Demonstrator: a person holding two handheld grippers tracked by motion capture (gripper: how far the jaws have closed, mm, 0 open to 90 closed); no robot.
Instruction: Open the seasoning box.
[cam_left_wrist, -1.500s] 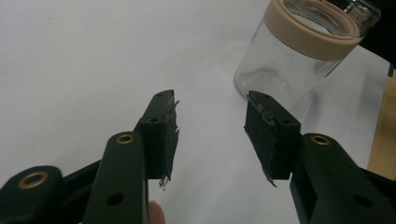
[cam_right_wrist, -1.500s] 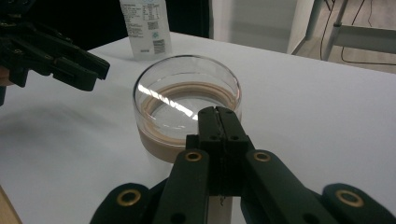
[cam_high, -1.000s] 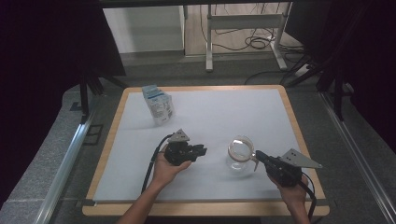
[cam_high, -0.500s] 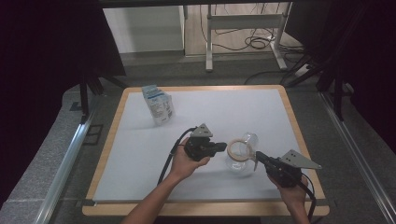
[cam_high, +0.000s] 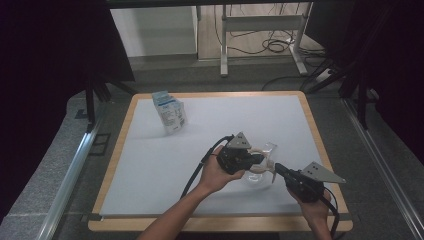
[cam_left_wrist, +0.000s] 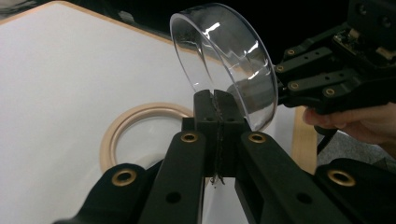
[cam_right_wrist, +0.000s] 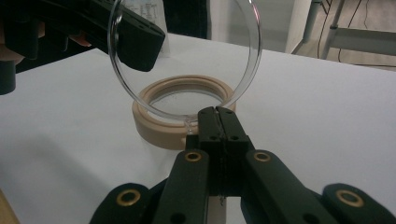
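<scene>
Clear plastic dish (cam_left_wrist: 224, 60) pinched by its rim in both claws, left claw (cam_high: 257, 159) and right claw (cam_high: 276, 168) pressed together on it, tilted above beige ring (cam_right_wrist: 182, 114) on table (cam_high: 150, 165); advisable: level first, lower centred.

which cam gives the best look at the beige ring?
The right gripper view: the beige ring lies whole on the table, thickness and inner edge clear, seen partly through the clear dish. The left gripper view hides its right part behind that gripper's jaws. In the high view it is small, between the grippers.
</scene>
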